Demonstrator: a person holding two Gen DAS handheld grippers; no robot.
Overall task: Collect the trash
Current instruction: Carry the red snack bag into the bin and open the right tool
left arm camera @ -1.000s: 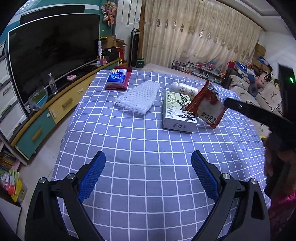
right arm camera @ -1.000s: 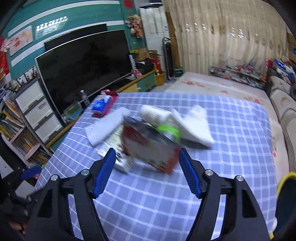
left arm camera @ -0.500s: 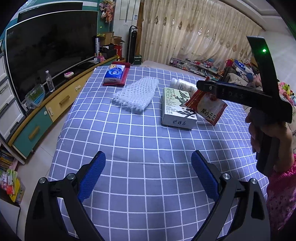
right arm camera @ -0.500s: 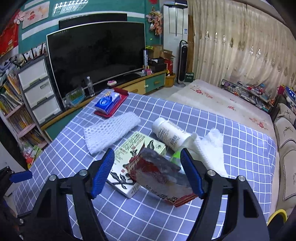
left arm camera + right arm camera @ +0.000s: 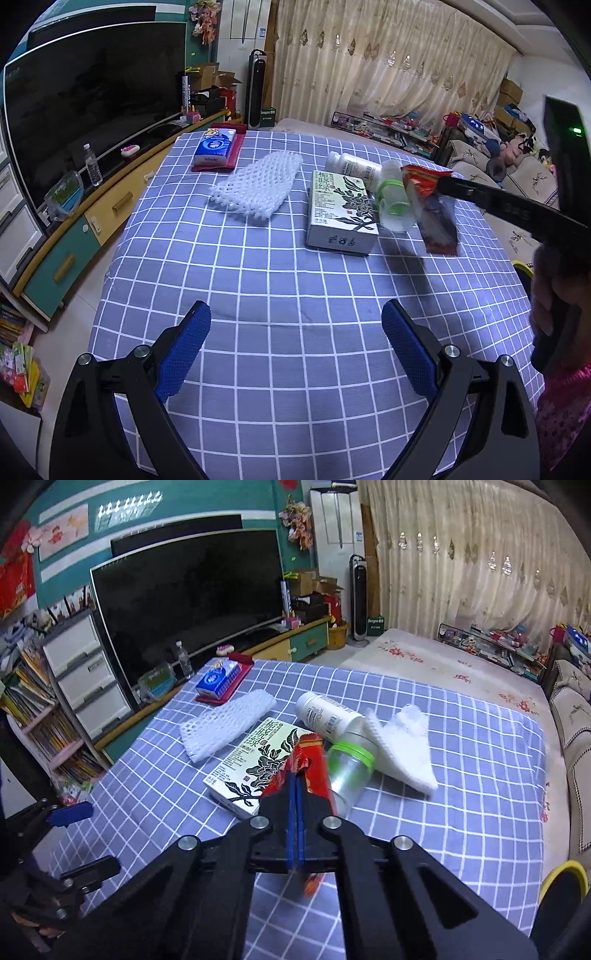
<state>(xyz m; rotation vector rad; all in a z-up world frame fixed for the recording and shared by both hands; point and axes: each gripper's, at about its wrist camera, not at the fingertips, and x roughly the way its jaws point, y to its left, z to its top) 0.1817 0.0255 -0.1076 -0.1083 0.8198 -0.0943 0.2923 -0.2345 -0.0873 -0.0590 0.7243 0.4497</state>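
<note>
My right gripper (image 5: 295,779) is shut on a red snack wrapper (image 5: 314,764) and holds it above the blue checked tablecloth (image 5: 461,812); it also shows in the left wrist view (image 5: 439,186), the wrapper (image 5: 432,210) hanging from it. Under it lie a white-and-green box (image 5: 341,205), a clear cup with a green rim (image 5: 393,203), a white bottle (image 5: 352,166), white foam netting (image 5: 258,184) and a white crumpled tissue (image 5: 402,749). My left gripper (image 5: 295,350) is open and empty over the near part of the table.
A blue tissue pack on a red tray (image 5: 218,147) sits at the far left corner. A TV and cabinet (image 5: 74,110) stand left of the table. A sofa (image 5: 572,731) is at the right, and a yellow-rimmed bin (image 5: 561,882) shows at the lower right.
My right gripper has closed on the red wrapper and lifted it off the table. My left gripper has stayed open in place.
</note>
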